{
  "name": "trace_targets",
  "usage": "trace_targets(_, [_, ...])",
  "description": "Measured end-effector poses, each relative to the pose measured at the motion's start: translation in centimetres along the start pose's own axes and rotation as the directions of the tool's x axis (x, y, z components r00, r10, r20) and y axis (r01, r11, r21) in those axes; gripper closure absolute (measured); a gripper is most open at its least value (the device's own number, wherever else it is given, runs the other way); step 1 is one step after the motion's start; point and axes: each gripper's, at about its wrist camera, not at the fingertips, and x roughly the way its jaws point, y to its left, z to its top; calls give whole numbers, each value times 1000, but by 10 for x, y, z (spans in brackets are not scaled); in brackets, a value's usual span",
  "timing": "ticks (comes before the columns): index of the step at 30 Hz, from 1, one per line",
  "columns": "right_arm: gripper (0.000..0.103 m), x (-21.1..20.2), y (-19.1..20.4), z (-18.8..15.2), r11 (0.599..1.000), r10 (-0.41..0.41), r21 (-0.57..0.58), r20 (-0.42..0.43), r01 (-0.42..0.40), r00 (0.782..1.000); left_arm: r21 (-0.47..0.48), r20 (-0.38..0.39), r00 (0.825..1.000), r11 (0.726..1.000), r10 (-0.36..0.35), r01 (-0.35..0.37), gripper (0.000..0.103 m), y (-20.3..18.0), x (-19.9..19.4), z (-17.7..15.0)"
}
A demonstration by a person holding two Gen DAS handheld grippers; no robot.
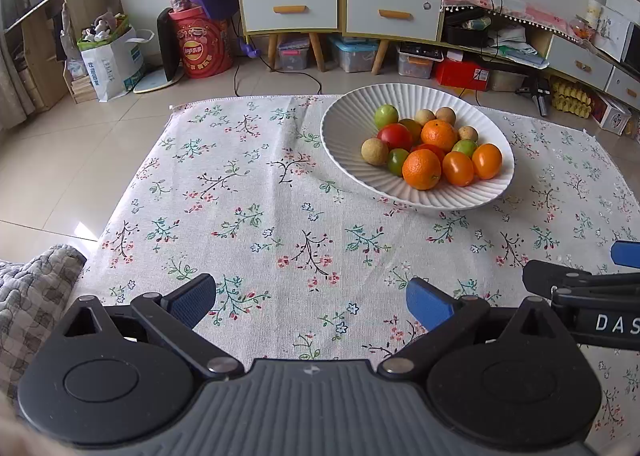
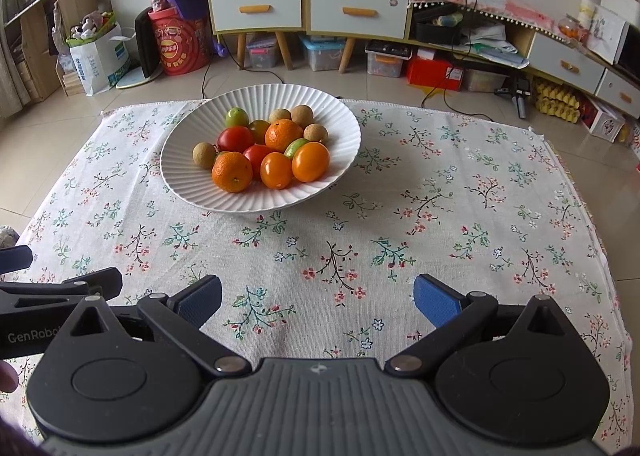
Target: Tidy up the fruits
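Fruit bowl (image 2: 192,183) well beyond both spread, empty fingers (image 2: 434,302)

right gripper (image 1: 580,288): "DAS" | left gripper (image 2: 60,296): "GenRobo"

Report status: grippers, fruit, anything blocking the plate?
Left gripper open, empty, hovering over the tablecloth. Right gripper open, empty. Fruits all piled in the white plate, none loose. Nothing between grippers and plate.
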Motion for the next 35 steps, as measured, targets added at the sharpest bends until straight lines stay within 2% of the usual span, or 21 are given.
trace_targets(35, [1, 2, 1, -1, 1000, -3, -7, 0, 3, 1000, 4, -17, 1000, 1000, 12, -12, 6, 0, 2, -3])
